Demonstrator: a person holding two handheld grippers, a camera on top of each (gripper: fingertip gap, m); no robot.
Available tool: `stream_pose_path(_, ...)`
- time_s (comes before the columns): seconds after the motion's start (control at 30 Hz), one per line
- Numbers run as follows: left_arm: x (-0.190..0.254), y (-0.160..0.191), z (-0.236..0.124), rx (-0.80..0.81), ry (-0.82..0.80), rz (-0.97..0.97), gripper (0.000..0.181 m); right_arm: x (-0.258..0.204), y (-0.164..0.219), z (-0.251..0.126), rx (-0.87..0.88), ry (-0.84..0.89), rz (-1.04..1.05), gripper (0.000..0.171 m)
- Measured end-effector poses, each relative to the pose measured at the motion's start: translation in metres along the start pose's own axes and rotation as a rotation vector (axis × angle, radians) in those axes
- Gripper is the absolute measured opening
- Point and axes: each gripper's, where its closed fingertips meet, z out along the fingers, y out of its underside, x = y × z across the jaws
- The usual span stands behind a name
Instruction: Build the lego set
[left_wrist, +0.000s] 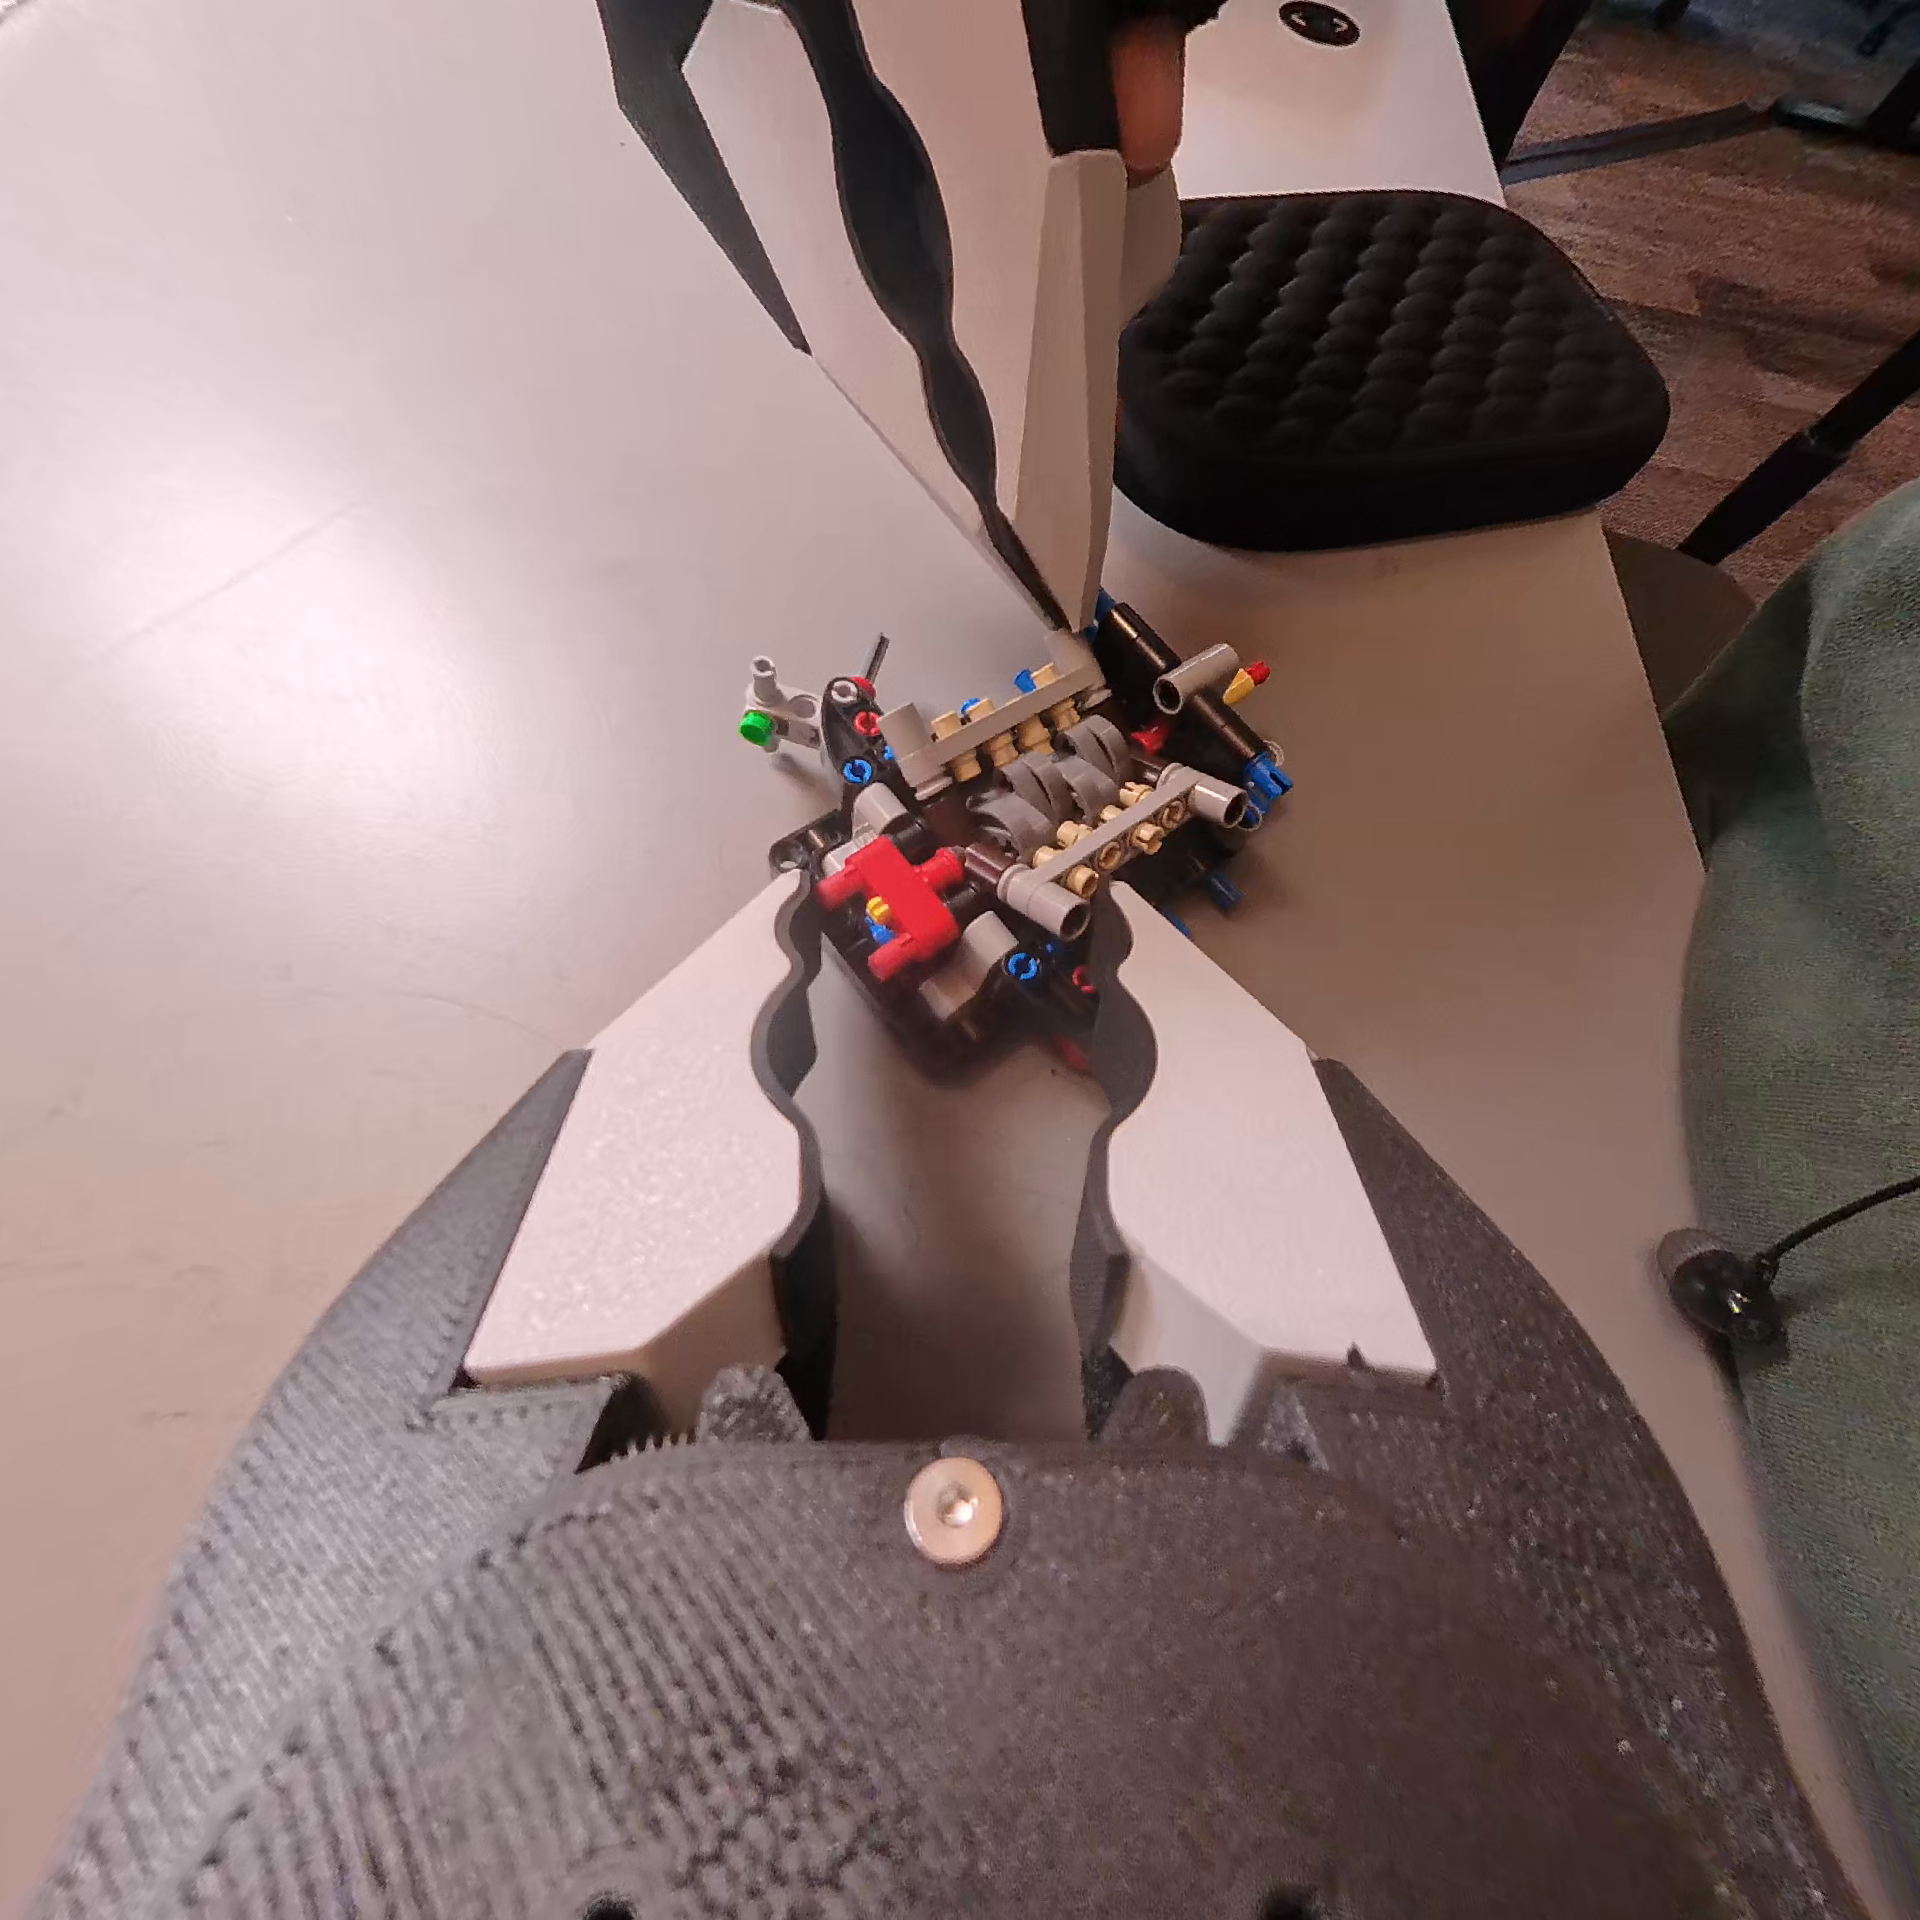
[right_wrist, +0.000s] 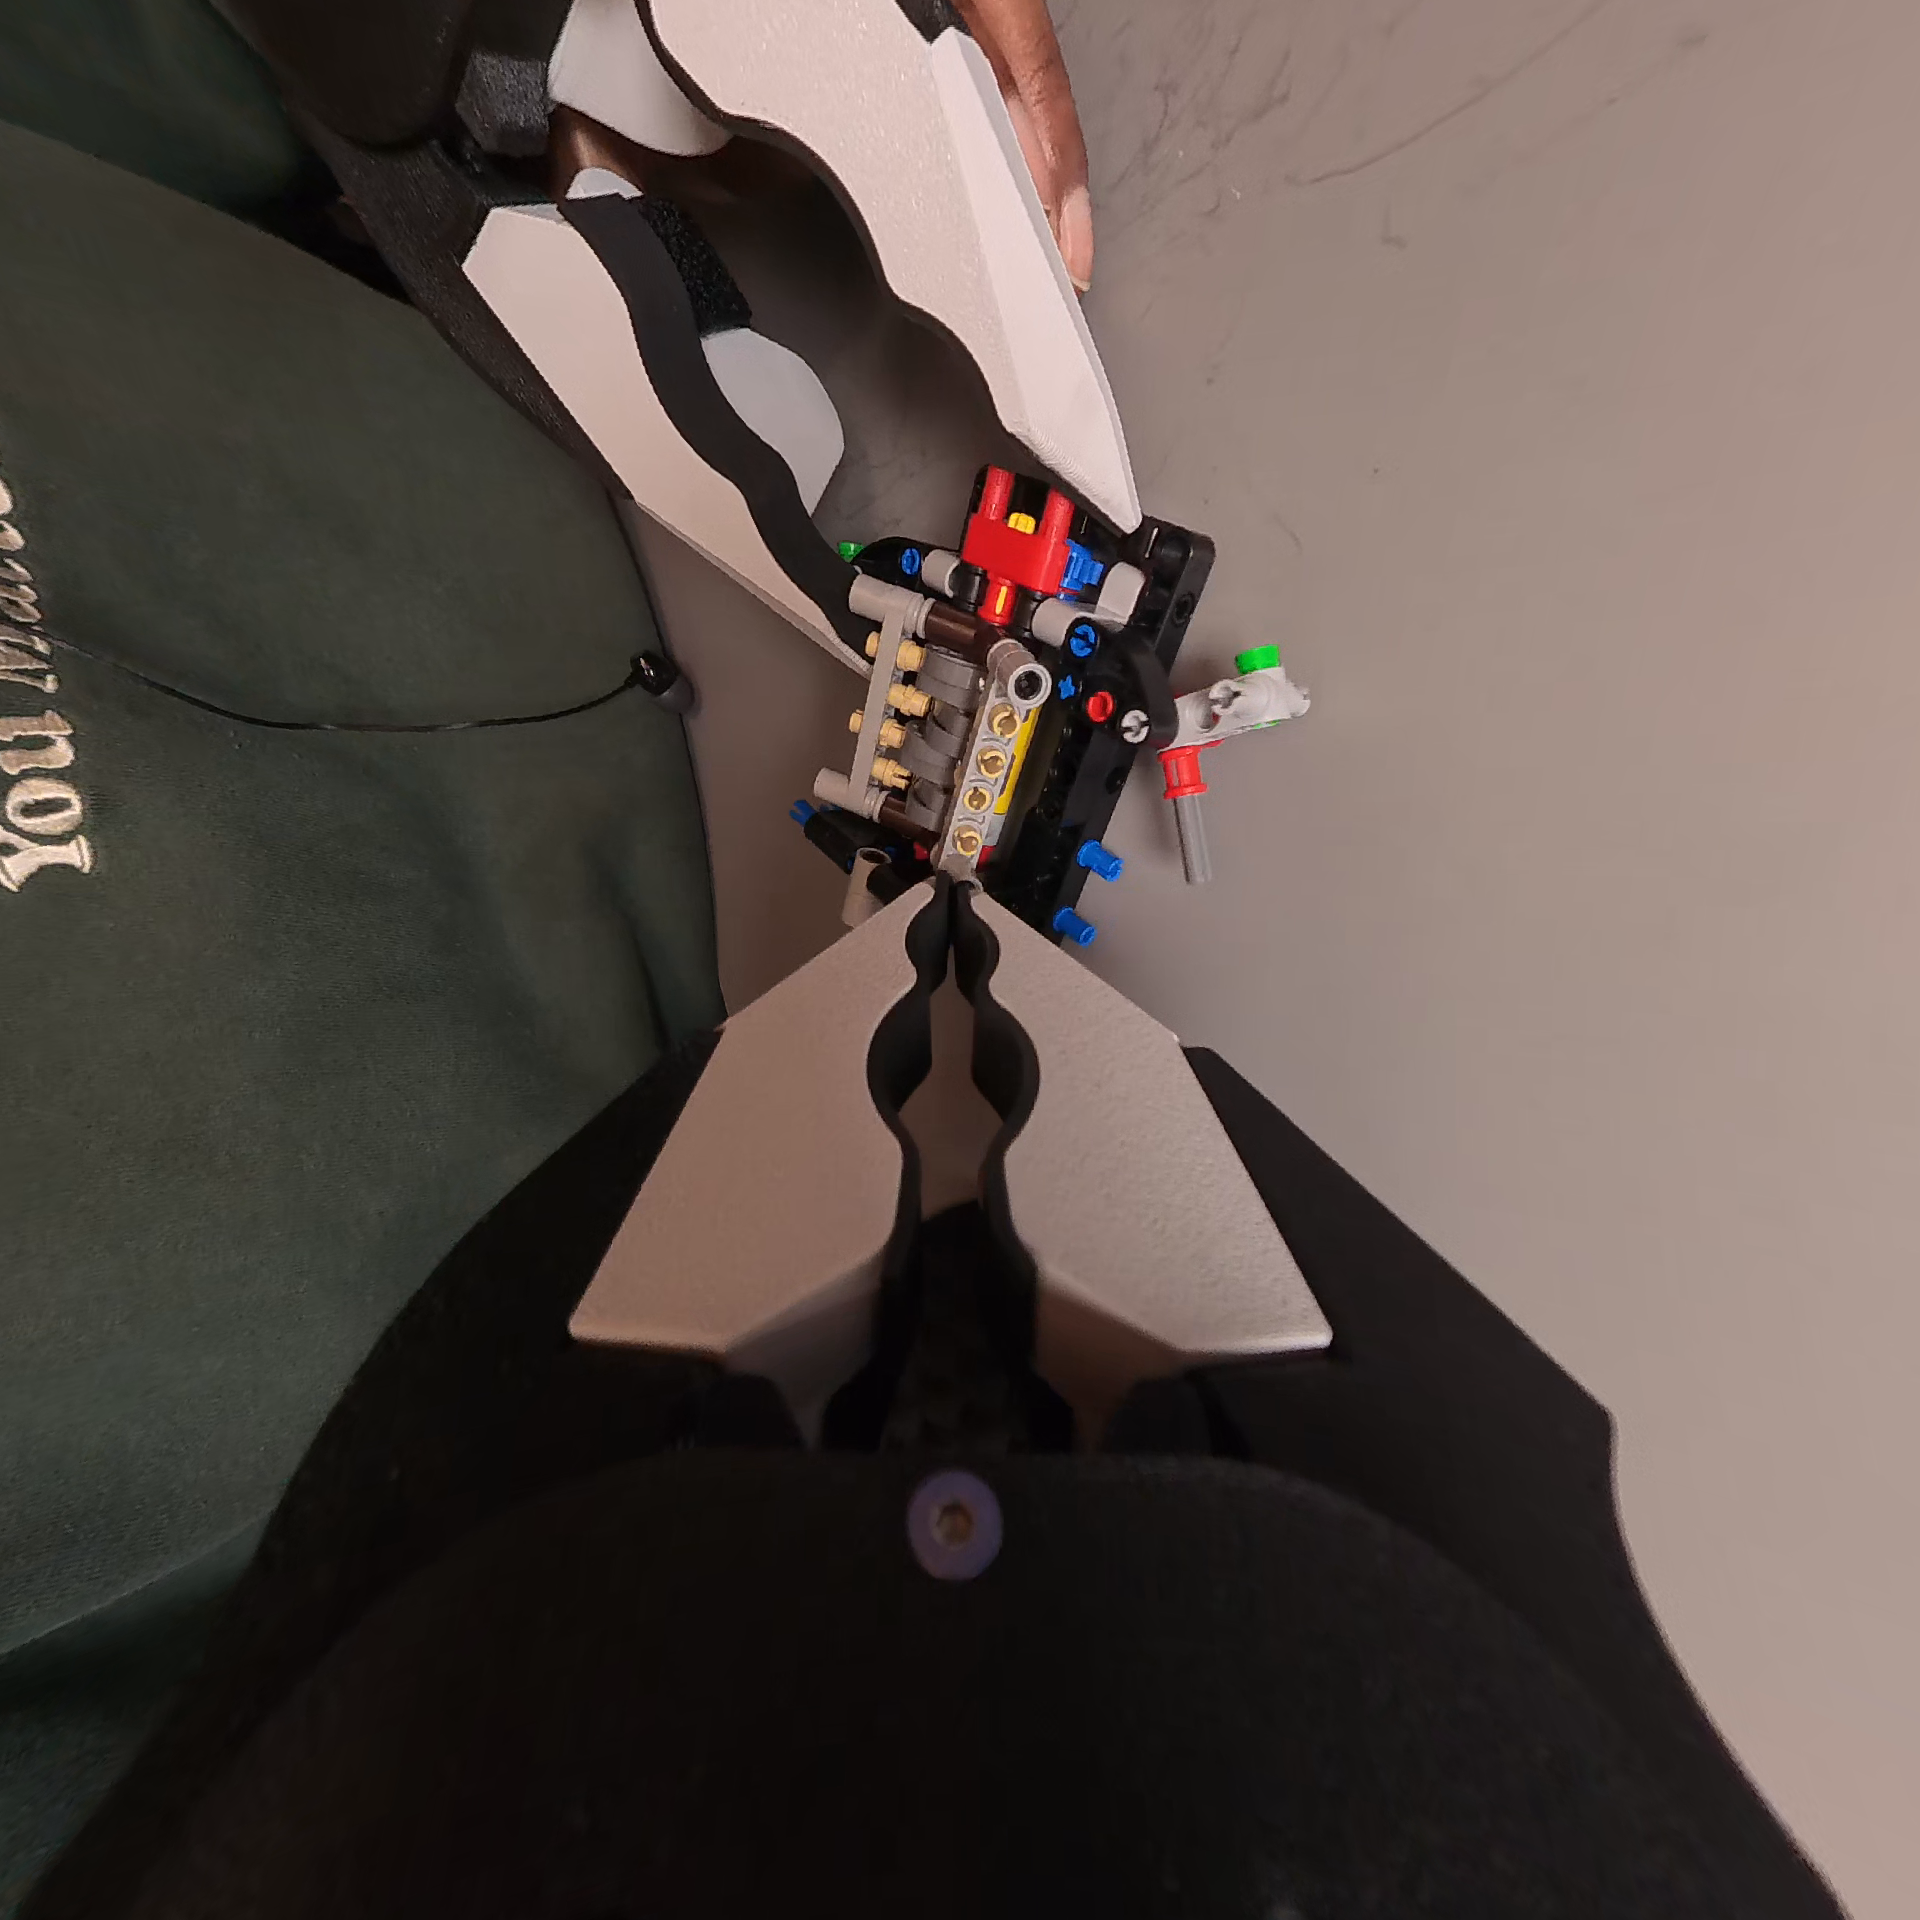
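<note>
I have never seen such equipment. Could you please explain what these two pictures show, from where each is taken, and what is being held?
A person holds a two-finger gripping tool in each hand; each tool carries a camera looking along its fingers. The left wrist view shows the left gripper, its fingers spread around the near end of a lego model that sits on a pale table. The right wrist view shows the right gripper, its tips pinched together on the end of a grey beam on top of the model. Each tool also appears farther off in the other picture. Beside the model lies a small loose piece with a green stud. The dark green cloth is the person's clothing.
</note>
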Motion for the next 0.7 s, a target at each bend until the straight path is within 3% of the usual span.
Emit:
stream_pose_path(0.13, -0.003, 0.000, 0.000, -0.003, -0.005, 0.022, 0.051, -0.001, -0.004, -0.003, -0.001, 0.045, -0.059, 0.000)
stream_pose_path(0.2, -0.007, 0.000, -0.001, -0.003, -0.016, 0.017, 0.051, 0.002, -0.012, -0.005, 0.030, 0.067, -0.083, 0.007)
stream_pose_path(0.43, -0.010, -0.001, -0.001, 0.002, -0.011, 0.004, 0.051, 0.011, -0.043, -0.016, 0.186, 0.084, -0.080, 0.008)
stream_pose_path(0.7, -0.011, -0.002, 0.000, 0.003, -0.014, 0.002, 0.051, 0.021, -0.047, -0.005, 0.171, 0.156, -0.141, 0.006)
